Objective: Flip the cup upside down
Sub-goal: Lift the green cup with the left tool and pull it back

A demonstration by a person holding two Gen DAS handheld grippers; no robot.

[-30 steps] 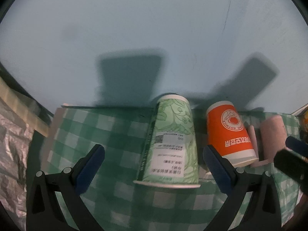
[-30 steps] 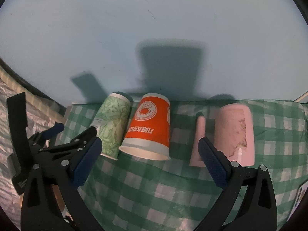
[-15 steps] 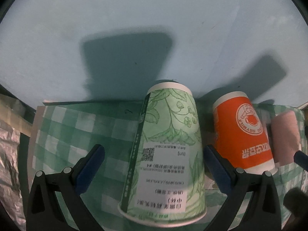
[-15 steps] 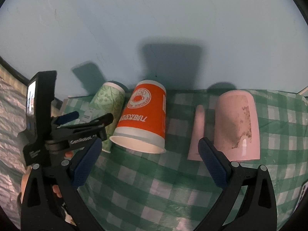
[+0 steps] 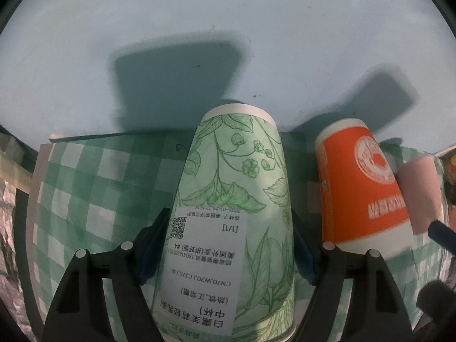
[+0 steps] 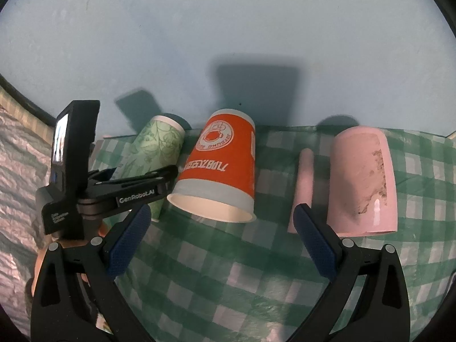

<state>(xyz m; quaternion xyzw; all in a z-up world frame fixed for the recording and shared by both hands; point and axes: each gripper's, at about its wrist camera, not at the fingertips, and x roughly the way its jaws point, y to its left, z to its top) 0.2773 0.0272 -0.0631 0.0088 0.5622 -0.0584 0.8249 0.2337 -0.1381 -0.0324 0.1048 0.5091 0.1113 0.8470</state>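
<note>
Left wrist: left hand-held gripper (image 5: 229,249) clamps tapered, leaf-printed paper cup (image 5: 230,213); right hand-held gripper (image 6: 222,242) gapes.

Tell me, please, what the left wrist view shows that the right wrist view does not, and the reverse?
Only the left wrist view shows the left gripper with its blue pads against both sides of the green cup, and the cup's printed label with a QR code.

Only the right wrist view shows the right gripper open over the checked cloth, the orange cup's open mouth, the scuffed patch on the pink cup, and the left gripper's body from outside.

Both show the green, orange and pink cups, the cloth and the blue wall.
</note>
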